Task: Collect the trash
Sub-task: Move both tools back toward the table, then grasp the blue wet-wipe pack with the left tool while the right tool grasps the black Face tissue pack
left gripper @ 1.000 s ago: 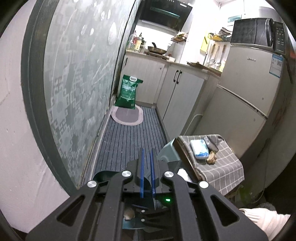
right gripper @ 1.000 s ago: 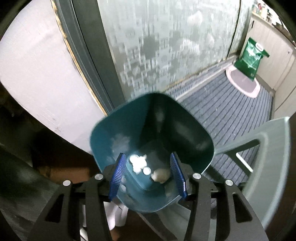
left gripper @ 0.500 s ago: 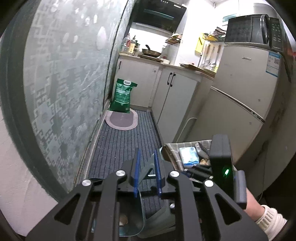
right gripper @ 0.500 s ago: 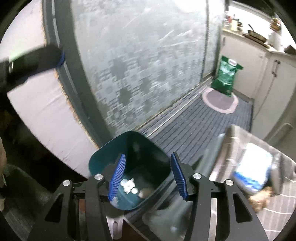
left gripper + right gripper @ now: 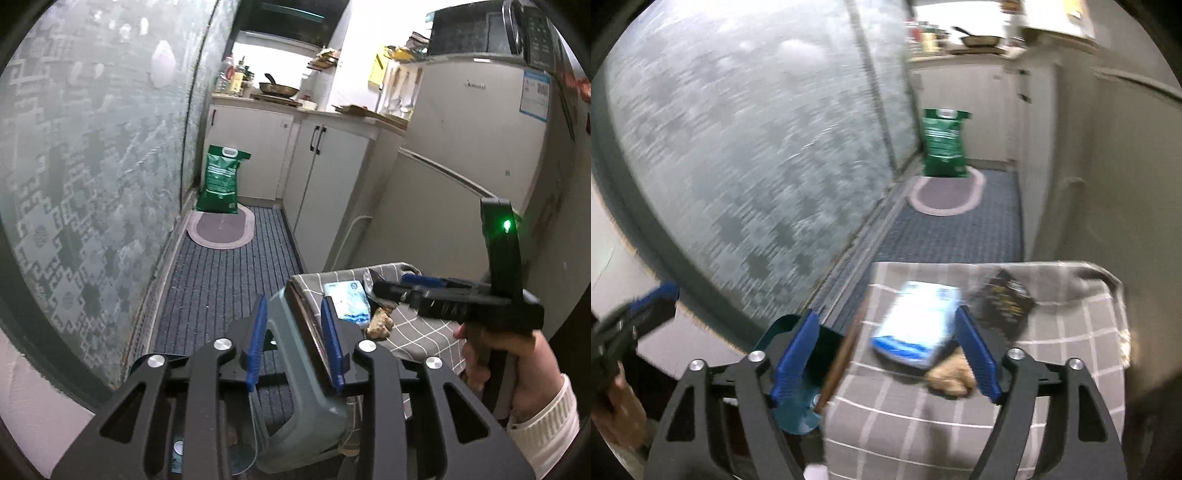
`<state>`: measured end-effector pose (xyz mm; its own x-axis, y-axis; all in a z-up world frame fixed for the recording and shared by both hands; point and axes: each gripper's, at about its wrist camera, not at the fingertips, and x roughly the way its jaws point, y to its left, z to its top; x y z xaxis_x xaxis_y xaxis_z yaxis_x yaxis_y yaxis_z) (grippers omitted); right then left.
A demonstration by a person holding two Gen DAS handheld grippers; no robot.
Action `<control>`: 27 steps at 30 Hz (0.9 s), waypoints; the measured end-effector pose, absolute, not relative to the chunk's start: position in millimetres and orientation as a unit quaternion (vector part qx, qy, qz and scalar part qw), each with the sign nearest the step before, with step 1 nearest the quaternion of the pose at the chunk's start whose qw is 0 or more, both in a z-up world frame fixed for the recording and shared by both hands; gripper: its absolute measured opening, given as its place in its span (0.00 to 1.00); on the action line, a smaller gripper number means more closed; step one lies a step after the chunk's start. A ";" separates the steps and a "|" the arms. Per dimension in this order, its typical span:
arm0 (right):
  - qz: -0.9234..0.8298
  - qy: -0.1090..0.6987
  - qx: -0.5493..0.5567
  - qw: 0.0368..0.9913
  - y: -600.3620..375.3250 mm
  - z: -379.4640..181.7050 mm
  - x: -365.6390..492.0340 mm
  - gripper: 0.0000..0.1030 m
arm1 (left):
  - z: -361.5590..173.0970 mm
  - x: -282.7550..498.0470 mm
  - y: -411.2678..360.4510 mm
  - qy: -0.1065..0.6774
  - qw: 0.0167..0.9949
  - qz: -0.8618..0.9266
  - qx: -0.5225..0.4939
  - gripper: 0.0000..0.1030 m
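left wrist: left gripper fingers spread, nothing pinched, above grey-green plastic stool; white-blue tissue pack and tan crumpled scrap seen on grey checked cloth | right wrist: right gripper fingers spread, framing the pack; black foil wrapper beside it; teal plastic bin left of cloth.

A blue and white packet lies flat on a gray checked cloth. A black wrapper lies just beside it. A small tan crumpled lump touches the packet's near edge. A teal bin stands low beside the cloth.
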<state>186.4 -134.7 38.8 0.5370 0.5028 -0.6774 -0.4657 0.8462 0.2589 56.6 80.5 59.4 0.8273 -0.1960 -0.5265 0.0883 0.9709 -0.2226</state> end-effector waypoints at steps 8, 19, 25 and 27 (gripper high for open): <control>0.206 0.460 0.126 0.854 -176.1 22.2 217.6 0.93 | 42.9 78.8 52.8 0.306 0.942 -0.102 -0.091 0.33; 0.172 0.512 0.193 0.819 -186.0 -10.8 252.7 0.95 | 16.2 101.9 17.4 0.344 0.928 -0.128 -0.069 0.35; 0.154 0.513 0.181 0.825 -178.0 -18.7 269.9 0.95 | 7.4 111.4 3.8 0.354 0.924 -0.134 -0.057 0.40; 0.161 0.517 0.175 0.823 -176.4 -24.0 272.5 0.95 | 4.3 115.4 1.2 0.358 0.923 -0.134 -0.055 0.42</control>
